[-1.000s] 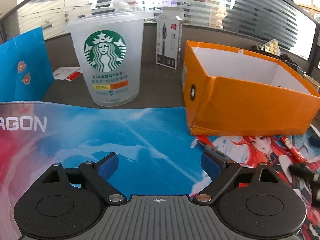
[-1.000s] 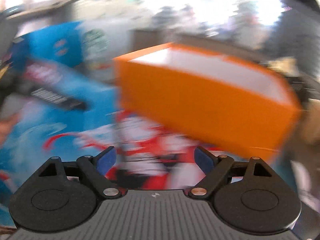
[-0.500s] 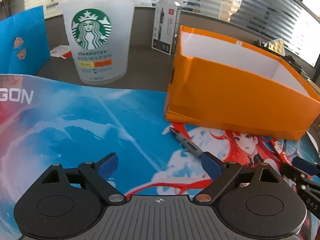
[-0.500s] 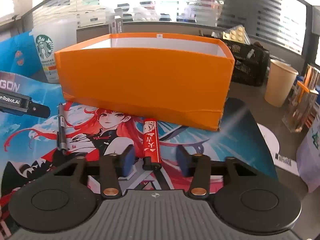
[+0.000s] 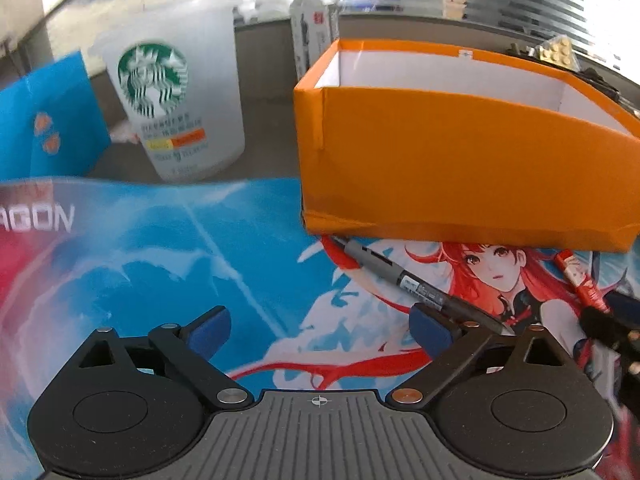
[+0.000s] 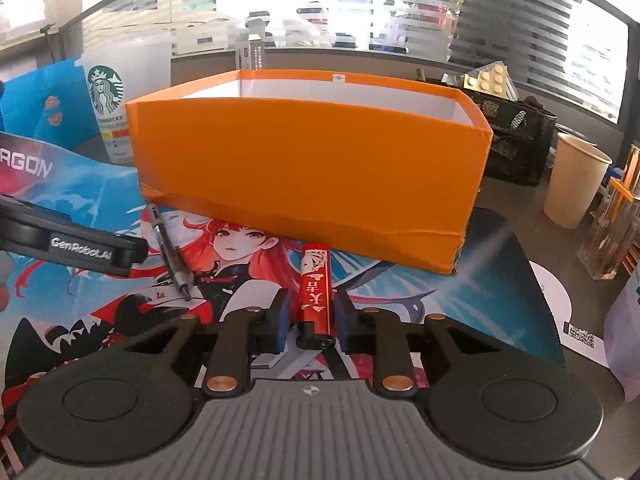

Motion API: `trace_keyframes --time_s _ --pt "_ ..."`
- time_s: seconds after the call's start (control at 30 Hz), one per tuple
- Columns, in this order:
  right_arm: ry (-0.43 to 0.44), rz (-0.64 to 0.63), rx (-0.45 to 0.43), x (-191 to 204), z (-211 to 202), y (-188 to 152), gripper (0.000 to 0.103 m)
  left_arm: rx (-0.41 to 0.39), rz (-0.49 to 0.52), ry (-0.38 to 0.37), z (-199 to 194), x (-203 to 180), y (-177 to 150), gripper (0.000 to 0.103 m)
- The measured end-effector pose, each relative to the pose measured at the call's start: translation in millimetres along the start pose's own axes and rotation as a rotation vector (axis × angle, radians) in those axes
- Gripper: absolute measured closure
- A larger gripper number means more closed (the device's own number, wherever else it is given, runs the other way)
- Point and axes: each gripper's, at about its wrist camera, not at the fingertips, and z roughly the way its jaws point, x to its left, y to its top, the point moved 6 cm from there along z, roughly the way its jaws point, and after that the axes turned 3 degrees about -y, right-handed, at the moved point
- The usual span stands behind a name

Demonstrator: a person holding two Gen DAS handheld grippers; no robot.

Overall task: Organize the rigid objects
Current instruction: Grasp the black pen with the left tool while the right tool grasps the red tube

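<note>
An open orange box (image 5: 460, 160) (image 6: 304, 168) stands on the printed desk mat (image 5: 160, 260). In front of it lie a black pen (image 5: 420, 288) (image 6: 170, 252) and a red patterned pen (image 5: 580, 280) (image 6: 316, 280). My right gripper (image 6: 312, 312) straddles the near end of the red pen. Its jaws are closing, with a thin gap left beside the left pad. My left gripper (image 5: 318, 320) hovers low over the mat with its jaws opening and nothing between them. The black pen's tip lies just beyond its right finger (image 5: 428, 328).
A frosted Starbucks cup (image 5: 176, 108), a blue paper bag (image 5: 44, 128) and a white pen carton (image 5: 314, 28) stand behind the mat. Right of the box are a paper cup (image 6: 576, 180), a black mesh organizer (image 6: 516, 136) and a clear holder (image 6: 612, 232).
My right gripper's jaws have narrowed from wide apart to close around the red pen. My left gripper has slid right and lower, so the black pen is now by its right finger.
</note>
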Motion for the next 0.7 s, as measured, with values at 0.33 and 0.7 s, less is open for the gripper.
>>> trace_keyframes --time_s 0.33,0.7 --pt "0.024 0.03 0.0 -2.9 0.6 -0.1 0.075 0.007 -0.168 -0.025 -5.7 -0.3 16.0 0.006" --pt "0.047 0.06 -0.003 -6.2 0.9 -0.3 0.067 -0.023 -0.045 0.008 6.8 -24.1 11.0 0.004"
